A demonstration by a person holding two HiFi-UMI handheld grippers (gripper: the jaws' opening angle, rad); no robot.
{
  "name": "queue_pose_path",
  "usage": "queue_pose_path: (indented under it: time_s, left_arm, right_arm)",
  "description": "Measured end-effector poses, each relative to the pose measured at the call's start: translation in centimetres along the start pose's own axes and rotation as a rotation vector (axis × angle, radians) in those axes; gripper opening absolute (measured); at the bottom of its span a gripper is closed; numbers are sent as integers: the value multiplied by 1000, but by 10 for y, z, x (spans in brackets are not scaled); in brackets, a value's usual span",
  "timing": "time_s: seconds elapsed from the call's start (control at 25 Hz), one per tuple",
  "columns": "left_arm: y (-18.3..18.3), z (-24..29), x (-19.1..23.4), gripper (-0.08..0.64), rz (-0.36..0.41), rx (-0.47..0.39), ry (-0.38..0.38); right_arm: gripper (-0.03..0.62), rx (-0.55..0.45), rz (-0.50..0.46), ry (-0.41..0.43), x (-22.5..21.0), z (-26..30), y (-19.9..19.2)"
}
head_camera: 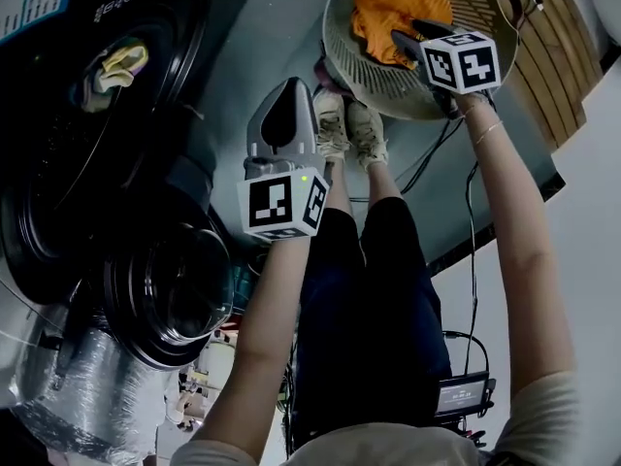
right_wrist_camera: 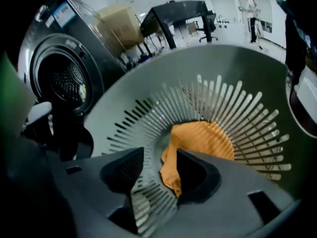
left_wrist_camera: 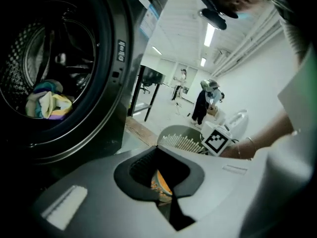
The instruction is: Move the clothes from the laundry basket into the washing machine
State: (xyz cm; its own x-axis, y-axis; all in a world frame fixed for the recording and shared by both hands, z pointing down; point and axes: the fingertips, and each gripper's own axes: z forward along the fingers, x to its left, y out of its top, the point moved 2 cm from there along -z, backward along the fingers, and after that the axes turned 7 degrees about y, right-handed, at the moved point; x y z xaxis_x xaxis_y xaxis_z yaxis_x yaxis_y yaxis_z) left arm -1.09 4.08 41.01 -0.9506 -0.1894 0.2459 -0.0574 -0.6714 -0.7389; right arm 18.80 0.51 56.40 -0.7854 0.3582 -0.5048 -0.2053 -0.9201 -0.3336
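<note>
An orange garment [head_camera: 398, 13] lies crumpled on the bottom of the laundry basket [head_camera: 338, 51], toward the wall farthest from the person's shoes [head_camera: 349, 124]. The right gripper [head_camera: 406, 39] reaches down into the basket with its jaws spread apart. A fold of the garment sits in the gap close to one jaw, and neither pad presses on it. A bundle of pale clothes [left_wrist_camera: 47, 100] rests low in the drum of the washing machine [left_wrist_camera: 115, 83], whose round door [head_camera: 170, 289] hangs open. The left gripper [head_camera: 289, 90] is over the floor between machine and basket, jaws clenched together with nothing gripped.
</note>
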Motion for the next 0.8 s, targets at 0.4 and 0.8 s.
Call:
queue_pose_path:
  time_s: [0.4, 0.8]
  left_arm:
    - [-19, 17, -28, 9, 62, 107, -105]
    - [-28, 23, -31, 9, 10, 154, -94]
  right_arm:
    - [221, 417, 175, -204, -80, 49, -93]
    - [8, 205, 276, -186, -76, 61, -73]
